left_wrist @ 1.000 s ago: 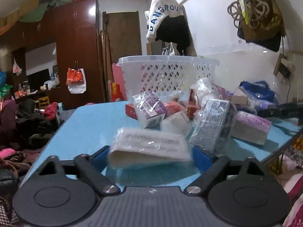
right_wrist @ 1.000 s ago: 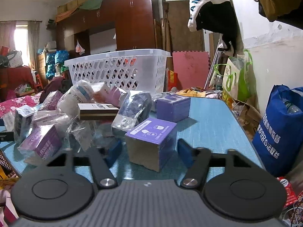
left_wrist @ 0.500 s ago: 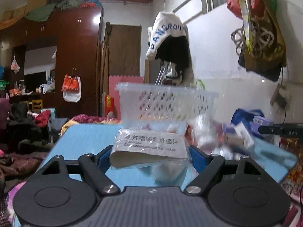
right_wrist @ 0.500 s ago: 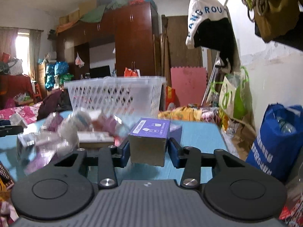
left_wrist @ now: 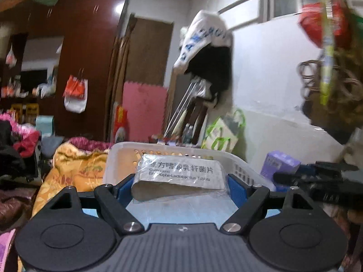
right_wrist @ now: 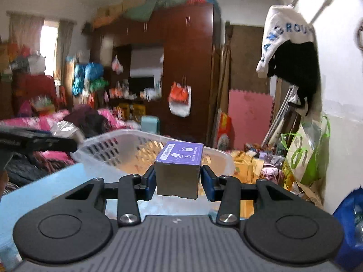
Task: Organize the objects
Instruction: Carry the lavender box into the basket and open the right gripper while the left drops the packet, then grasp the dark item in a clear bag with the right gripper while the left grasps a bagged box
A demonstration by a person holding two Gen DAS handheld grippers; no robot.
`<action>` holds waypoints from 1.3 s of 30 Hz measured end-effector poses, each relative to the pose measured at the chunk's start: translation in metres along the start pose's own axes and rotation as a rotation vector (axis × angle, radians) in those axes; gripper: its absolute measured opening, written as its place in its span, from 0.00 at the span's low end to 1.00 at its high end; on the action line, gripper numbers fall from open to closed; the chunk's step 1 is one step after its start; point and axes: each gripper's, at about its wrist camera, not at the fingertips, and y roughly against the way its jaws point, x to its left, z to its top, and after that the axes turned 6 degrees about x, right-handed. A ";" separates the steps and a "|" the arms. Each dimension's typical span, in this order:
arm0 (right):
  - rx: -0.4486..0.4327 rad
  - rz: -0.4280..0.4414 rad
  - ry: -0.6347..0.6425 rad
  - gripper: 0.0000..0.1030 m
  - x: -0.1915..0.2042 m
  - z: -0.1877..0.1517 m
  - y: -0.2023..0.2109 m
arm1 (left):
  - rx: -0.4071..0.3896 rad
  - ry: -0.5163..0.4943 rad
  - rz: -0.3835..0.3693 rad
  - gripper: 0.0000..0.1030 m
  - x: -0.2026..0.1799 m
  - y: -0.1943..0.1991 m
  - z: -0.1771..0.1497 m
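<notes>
My left gripper [left_wrist: 179, 184] is shut on a white medicine box in clear plastic wrap [left_wrist: 179, 173] and holds it in the air in front of the white slotted basket [left_wrist: 120, 156]. My right gripper [right_wrist: 178, 179] is shut on a purple-topped box [right_wrist: 179, 170], held up just before the same basket [right_wrist: 109, 149]. In the left wrist view the right gripper [left_wrist: 317, 179] shows at the right with the purple box [left_wrist: 280, 165]. In the right wrist view the left gripper [right_wrist: 38, 141] shows at the left edge.
The blue table [right_wrist: 45, 190] lies below both grippers. Beyond the basket are a yellow blanket [left_wrist: 74, 165], a dark wardrobe [right_wrist: 188, 68], a pink foam mat [right_wrist: 249, 117] and hanging clothes [right_wrist: 292, 52]. A blue bag [right_wrist: 354, 222] stands at the right.
Both grippers have risen from the table with their boxes and moved toward the basket. The pile of packets on the table has dropped out of view.
</notes>
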 end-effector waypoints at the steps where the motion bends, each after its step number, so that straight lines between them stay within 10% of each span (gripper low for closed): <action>1: 0.025 0.003 0.002 0.44 0.000 0.006 -0.013 | 0.025 0.007 0.012 0.83 0.001 -0.012 0.006; 11: 0.116 0.002 0.014 0.47 -0.004 0.008 -0.060 | 0.085 0.009 0.084 0.86 -0.003 -0.049 0.025; 13: 0.103 0.010 0.011 0.86 -0.004 0.010 -0.055 | 0.082 0.018 0.079 0.96 -0.003 -0.049 0.025; 15: 0.057 -0.012 0.010 1.00 -0.001 0.012 -0.042 | 0.070 0.022 0.073 1.00 -0.002 -0.045 0.025; 28: 0.001 -0.073 0.137 1.00 0.001 -0.011 0.044 | -0.023 -0.055 0.061 1.00 -0.005 0.022 -0.012; 39: -0.029 -0.178 -0.153 1.00 -0.047 -0.148 0.124 | -0.052 -0.238 0.019 1.00 -0.020 0.123 -0.146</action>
